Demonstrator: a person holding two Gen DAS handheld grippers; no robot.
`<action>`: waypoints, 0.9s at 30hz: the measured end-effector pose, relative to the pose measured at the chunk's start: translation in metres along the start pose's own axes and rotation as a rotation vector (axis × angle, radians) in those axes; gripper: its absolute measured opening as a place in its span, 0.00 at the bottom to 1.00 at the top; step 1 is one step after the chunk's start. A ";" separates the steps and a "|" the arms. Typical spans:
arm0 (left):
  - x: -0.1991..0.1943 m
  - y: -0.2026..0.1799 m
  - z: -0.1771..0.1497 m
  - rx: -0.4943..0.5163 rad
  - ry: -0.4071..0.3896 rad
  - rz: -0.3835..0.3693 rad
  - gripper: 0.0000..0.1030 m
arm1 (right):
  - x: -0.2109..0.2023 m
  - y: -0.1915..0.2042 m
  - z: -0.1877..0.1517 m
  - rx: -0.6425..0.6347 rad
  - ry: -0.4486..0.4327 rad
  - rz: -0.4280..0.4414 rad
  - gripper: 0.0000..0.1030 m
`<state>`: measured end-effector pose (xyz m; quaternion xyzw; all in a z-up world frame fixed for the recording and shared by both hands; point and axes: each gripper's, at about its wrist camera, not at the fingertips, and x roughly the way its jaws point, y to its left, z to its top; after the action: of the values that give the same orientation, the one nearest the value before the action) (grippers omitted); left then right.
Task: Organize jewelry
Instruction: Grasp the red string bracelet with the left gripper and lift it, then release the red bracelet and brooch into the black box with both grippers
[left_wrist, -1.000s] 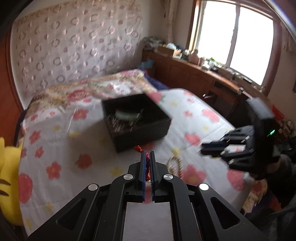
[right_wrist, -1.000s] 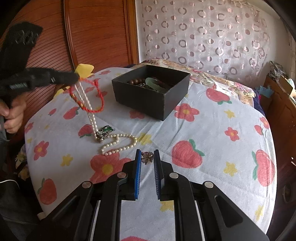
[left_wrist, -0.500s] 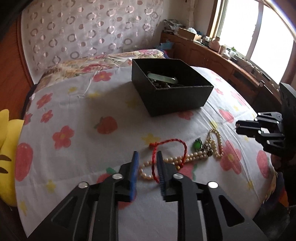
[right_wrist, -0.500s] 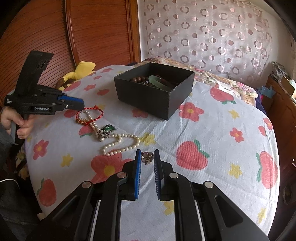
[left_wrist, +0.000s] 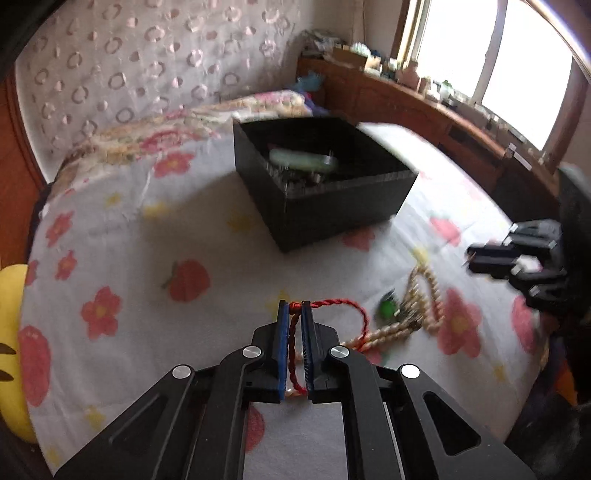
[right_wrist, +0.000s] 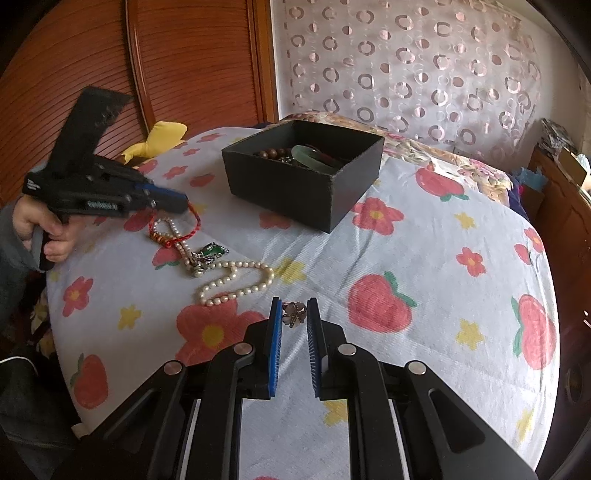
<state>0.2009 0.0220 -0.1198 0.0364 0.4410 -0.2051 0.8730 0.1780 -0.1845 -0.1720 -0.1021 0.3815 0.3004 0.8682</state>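
Your left gripper (left_wrist: 294, 314), side lettering blurred unreadable, is closing on the red cord bracelet (left_wrist: 343, 308) at the black box's (left_wrist: 343, 210) 6 o'clock. Your right gripper (right_wrist: 294, 314) clamps the flower ring (right_wrist: 294, 313); box contents half-hidden.

bare sheet (right_wrist: 424, 258) right of black box (right_wrist: 295, 195), pearl necklace (right_wrist: 236, 280) obstructing left

1. A bed (right_wrist: 424, 258) filled the room, spread with a white sheet printed with red flowers, strawberries and yellow stars.
2. Behind it hung a pale curtain (right_wrist: 406, 62) patterned with rings.
3. A ribbed reddish wooden panel (right_wrist: 184, 55) stood by the bed's corner, with a yellow cushion (right_wrist: 162, 138) beside it.
4. A bright window (left_wrist: 498, 62) let daylight in over a long wooden cabinet (left_wrist: 424, 110) cluttered on top with small items.
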 end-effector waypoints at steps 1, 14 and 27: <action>-0.010 -0.002 0.003 -0.002 -0.031 0.002 0.05 | 0.000 0.000 0.000 0.000 -0.001 0.000 0.15; -0.044 -0.017 0.075 0.002 -0.232 0.009 0.06 | -0.009 -0.002 0.056 -0.030 -0.127 0.004 0.15; 0.015 -0.005 0.099 -0.036 -0.183 0.034 0.06 | 0.033 -0.029 0.113 -0.010 -0.150 0.032 0.15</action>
<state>0.2813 -0.0111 -0.0710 0.0092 0.3625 -0.1849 0.9134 0.2808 -0.1471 -0.1192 -0.0779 0.3155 0.3230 0.8889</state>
